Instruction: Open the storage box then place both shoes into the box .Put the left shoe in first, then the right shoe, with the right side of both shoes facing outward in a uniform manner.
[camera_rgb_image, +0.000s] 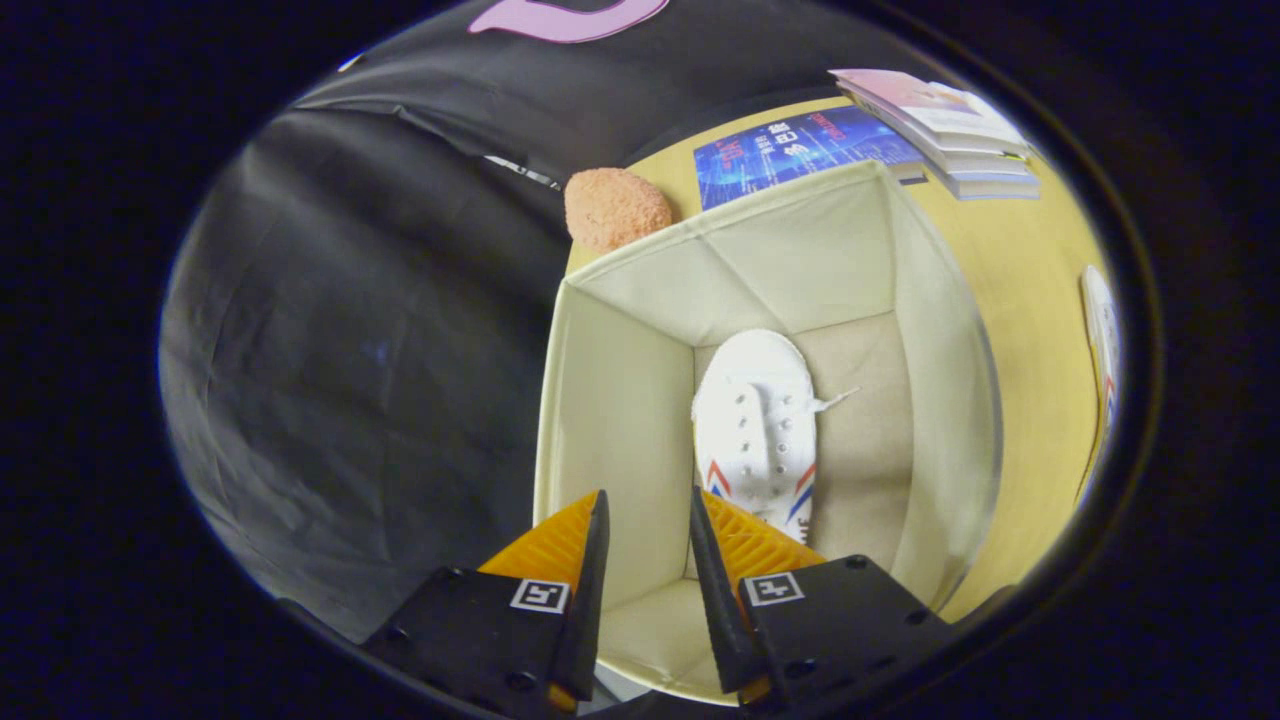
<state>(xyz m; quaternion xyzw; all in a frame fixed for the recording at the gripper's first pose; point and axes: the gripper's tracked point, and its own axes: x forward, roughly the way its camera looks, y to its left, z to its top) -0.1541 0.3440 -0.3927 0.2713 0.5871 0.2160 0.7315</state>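
Note:
The cream fabric storage box (620, 400) stands open below me, seen from above. A white lace-up shoe (757, 420) with red and blue stripes lies on the box floor against its left wall, toe pointing away from me. My gripper (648, 505) hovers over the box's near edge, open, with nothing between its fingers; the shoe's heel end lies just ahead of the right finger (715, 545). A second white shoe (1100, 330) with the same stripes lies on the yellow table (1030, 290) beyond the box's right wall.
An orange fuzzy object (615, 207) sits by the box's far left corner. A blue book (800, 148) lies flat behind the box, and a stack of books (950, 125) is at the far right. Black cloth hangs to the left of the table.

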